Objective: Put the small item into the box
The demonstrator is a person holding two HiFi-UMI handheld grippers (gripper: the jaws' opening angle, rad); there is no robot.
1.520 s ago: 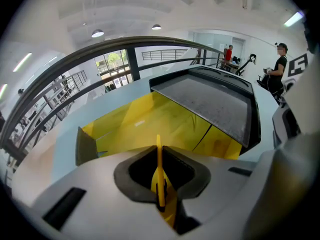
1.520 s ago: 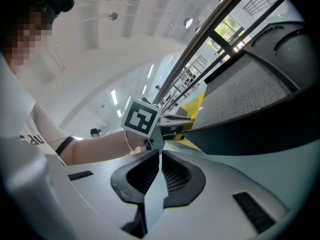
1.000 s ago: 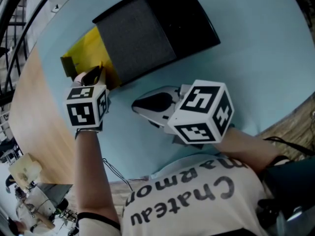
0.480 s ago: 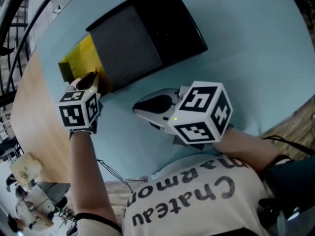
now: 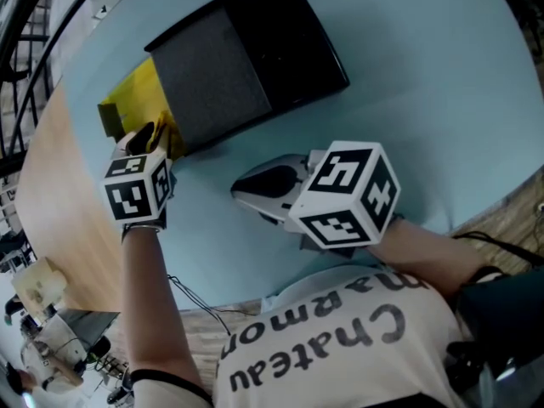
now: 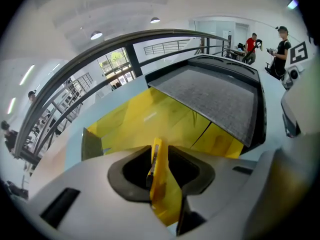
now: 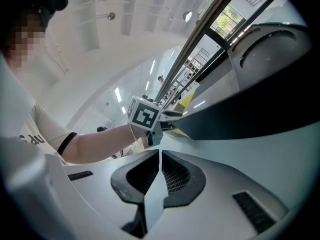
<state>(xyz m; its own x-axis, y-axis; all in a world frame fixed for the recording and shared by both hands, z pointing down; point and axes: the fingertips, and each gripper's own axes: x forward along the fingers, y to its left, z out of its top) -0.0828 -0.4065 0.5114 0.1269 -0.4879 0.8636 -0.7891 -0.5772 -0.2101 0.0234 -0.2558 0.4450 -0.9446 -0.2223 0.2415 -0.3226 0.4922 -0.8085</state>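
A yellow box (image 5: 134, 100) lies on the light blue table (image 5: 442, 83), with a black case with a grey foam lining (image 5: 223, 73) across its right side. My left gripper (image 5: 153, 136) is at the box's near edge, shut on a thin yellow flap (image 6: 162, 194) of the box. In the left gripper view the yellow box (image 6: 145, 121) shows beyond the jaws, under the grey foam (image 6: 215, 96). My right gripper (image 5: 244, 187) hovers low over the table in front of the case, shut with nothing in it (image 7: 160, 154). I see no separate small item.
The table's left part is bare wood (image 5: 59, 219). The person's arms and shirt fill the near side of the head view. Railings and floor clutter lie past the table's left edge. People stand far off in the left gripper view (image 6: 252, 41).
My left gripper has shifted a little to the left, still on the yellow flap, and the box and black case have slid left with it. The right gripper has stayed in place.
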